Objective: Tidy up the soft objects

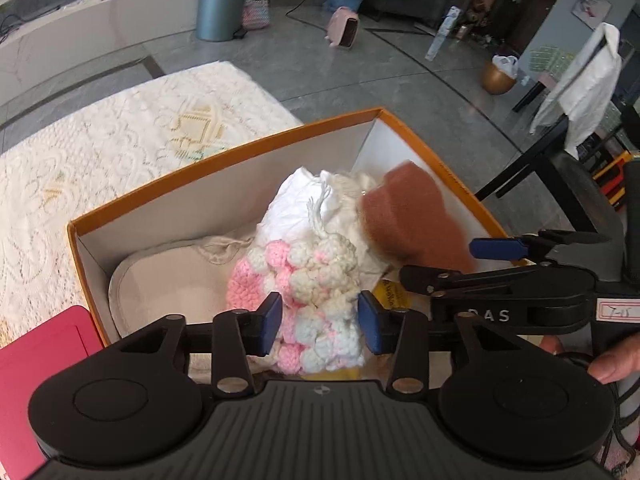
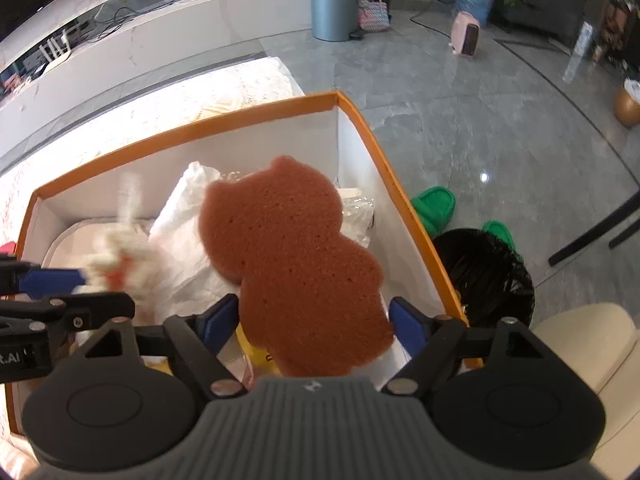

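Observation:
An orange-rimmed cardboard box (image 1: 224, 152) (image 2: 180, 128) holds several soft things. My left gripper (image 1: 320, 320) is open over the box's near side, and a pink and white crochet piece (image 1: 316, 272) lies between its blue pads, resting on the pile. My right gripper (image 2: 314, 320) is open too. A brown bear-shaped sponge (image 2: 296, 256) (image 1: 412, 216) sits between its pads, lying on a white cloth (image 2: 184, 240) (image 1: 296, 204). A beige pad (image 1: 168, 280) lies in the left part of the box. Each gripper shows at the edge of the other's view.
The box stands on a lace-covered table (image 1: 100, 152), with a red flat thing (image 1: 36, 360) at its near left corner. Right of the box are a black bin (image 2: 488, 272), green slippers (image 2: 436, 204), a cream seat (image 2: 592, 352) and a chair draped with white cloth (image 1: 580, 76).

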### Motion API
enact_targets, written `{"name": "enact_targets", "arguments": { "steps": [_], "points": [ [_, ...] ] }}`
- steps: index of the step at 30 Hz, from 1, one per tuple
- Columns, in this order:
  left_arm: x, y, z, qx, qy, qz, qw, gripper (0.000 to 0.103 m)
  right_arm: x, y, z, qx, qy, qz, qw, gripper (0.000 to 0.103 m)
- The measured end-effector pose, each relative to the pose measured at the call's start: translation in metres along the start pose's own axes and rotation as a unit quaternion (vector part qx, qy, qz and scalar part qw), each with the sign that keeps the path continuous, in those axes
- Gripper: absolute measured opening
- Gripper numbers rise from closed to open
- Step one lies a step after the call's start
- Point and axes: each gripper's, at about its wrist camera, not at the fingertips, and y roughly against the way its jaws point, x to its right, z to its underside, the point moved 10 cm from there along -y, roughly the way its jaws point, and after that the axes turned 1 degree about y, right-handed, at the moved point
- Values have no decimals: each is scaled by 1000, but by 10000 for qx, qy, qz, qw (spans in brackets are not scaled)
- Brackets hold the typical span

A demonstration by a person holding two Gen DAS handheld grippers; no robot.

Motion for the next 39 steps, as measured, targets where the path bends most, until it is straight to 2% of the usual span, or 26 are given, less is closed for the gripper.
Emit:
{"name": "enact_targets", "arguments": {
  "steps": [1, 4, 9, 12, 16, 19, 24, 28, 30, 33, 35, 37, 39],
  "points": [
    [2, 4, -1, 55, -30, 10, 10000, 60, 0, 3, -1, 15, 39, 30, 10000, 84],
    [6, 18, -4, 200, -34, 30, 9998, 62, -1, 11, -3, 84, 188, 113, 9997, 96],
    [10, 59, -11, 659, -71, -46, 9978, 62, -3, 37, -4, 279, 198, 169, 9993, 96],
    [12, 93, -12, 1067, -211, -293, 9936, 62, -8, 63, -4, 510, 180, 142, 9984, 96],
    [13, 153, -6, 1827, -471, -848, 9784, 62, -17, 110, -5, 1036, 142, 76, 9945, 96],
    [12, 197, 6, 2363, -542, -1097, 9640, 62, -35, 152, 1, 1526, 125, -22, 9882, 96],
    [8, 251, 37, 2795, -609, -1667, 9436, 62, -70, 212, 23, 2227, 166, -188, 9746, 96],
    [1, 279, 68, 3264, -394, -2097, 9208, 64, -97, 241, 50, 2685, 193, -240, 9628, 96],
    [-5, 284, 85, 3359, -231, -2253, 9142, 67, -110, 246, 67, 2754, 238, -244, 9607, 96],
    [-17, 282, 110, 3365, 127, -2292, 9133, 71, -127, 251, 90, 2883, 309, -224, 9568, 96],
    [-24, 284, 124, 3482, 87, -2457, 9046, 76, -137, 252, 103, 3010, 365, -170, 9528, 96],
    [-23, 279, 138, 3456, -64, -2793, 8958, 93, -147, 252, 115, 3083, 452, -145, 9501, 96],
    [-29, 284, 154, 3368, -4, -2865, 8969, 94, -159, 252, 126, 3125, 546, -139, 9482, 96]
  ]
}}
